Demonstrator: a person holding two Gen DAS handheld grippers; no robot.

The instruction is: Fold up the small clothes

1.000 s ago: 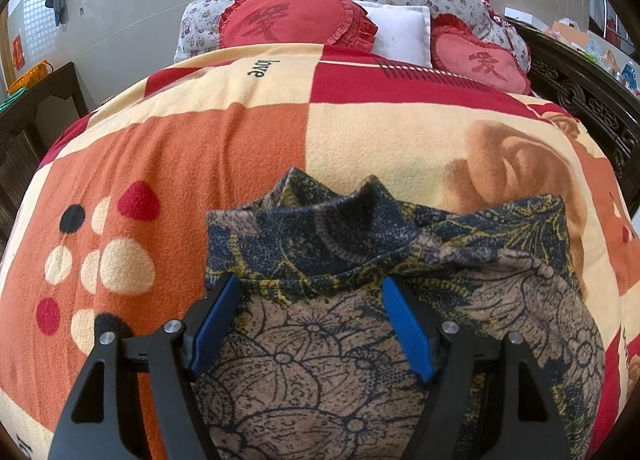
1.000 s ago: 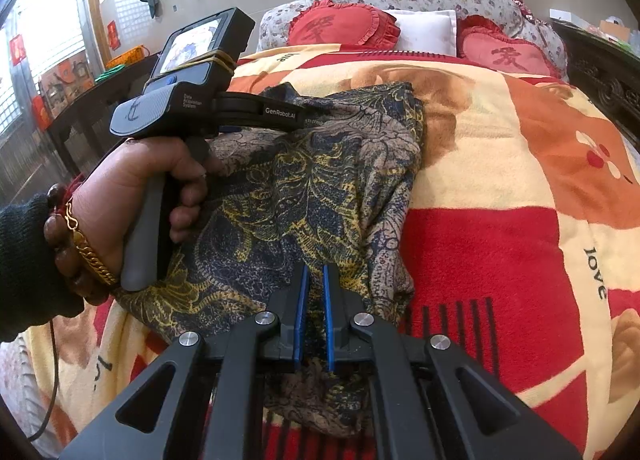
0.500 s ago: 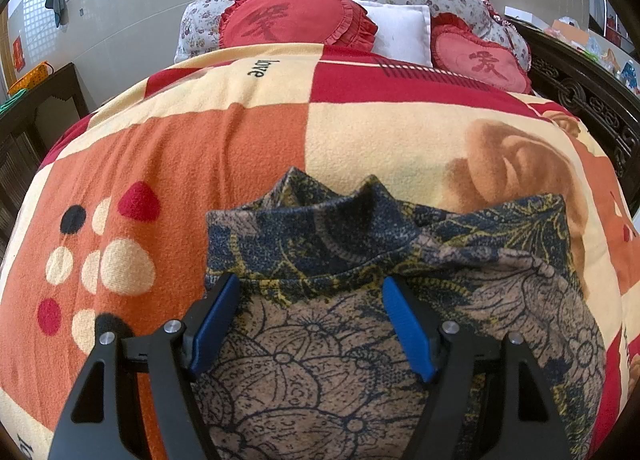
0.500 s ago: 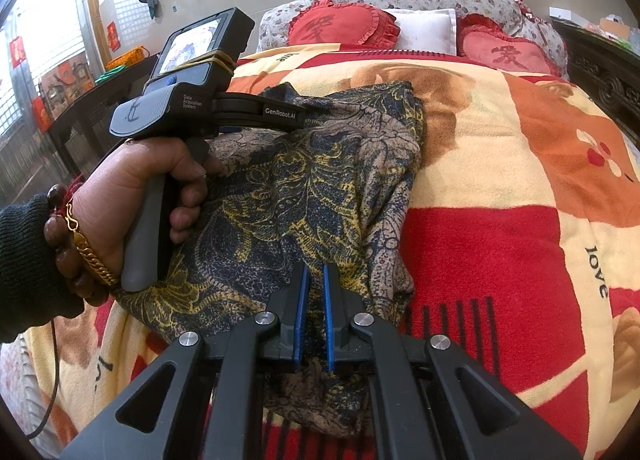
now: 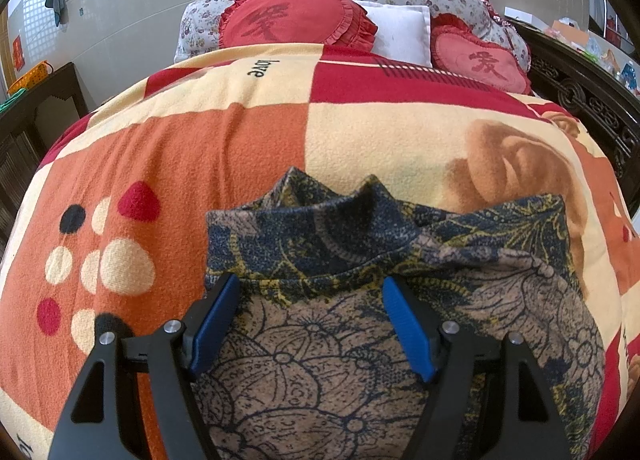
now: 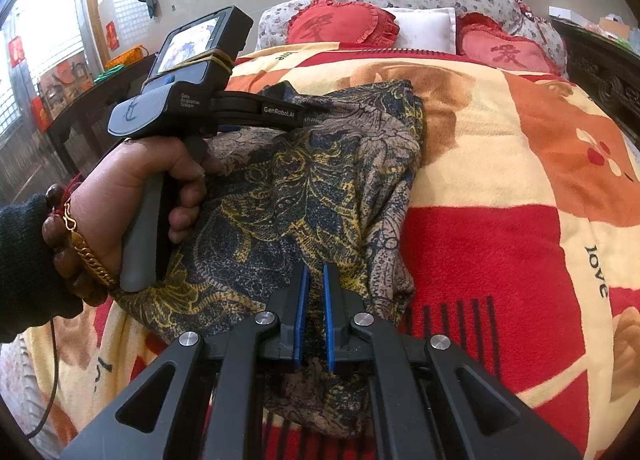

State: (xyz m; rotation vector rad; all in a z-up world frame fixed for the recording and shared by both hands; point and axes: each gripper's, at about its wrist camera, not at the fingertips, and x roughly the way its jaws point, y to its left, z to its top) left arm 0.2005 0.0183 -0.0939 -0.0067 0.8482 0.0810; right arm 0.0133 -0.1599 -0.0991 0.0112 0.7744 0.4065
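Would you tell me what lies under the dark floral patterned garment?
The dark floral patterned garment lies on the red, orange and cream fleece blanket that covers the bed. Whatever is beneath its folds, or beneath that blanket, is covered.

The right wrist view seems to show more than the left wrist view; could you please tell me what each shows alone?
Only the right wrist view shows the person's hand holding the left gripper's handle, and the right gripper nearly shut with a fold of the patterned garment between its pads. Only the left wrist view shows the left gripper wide open over the garment's collar. Both show the garment, blanket and red cushions.
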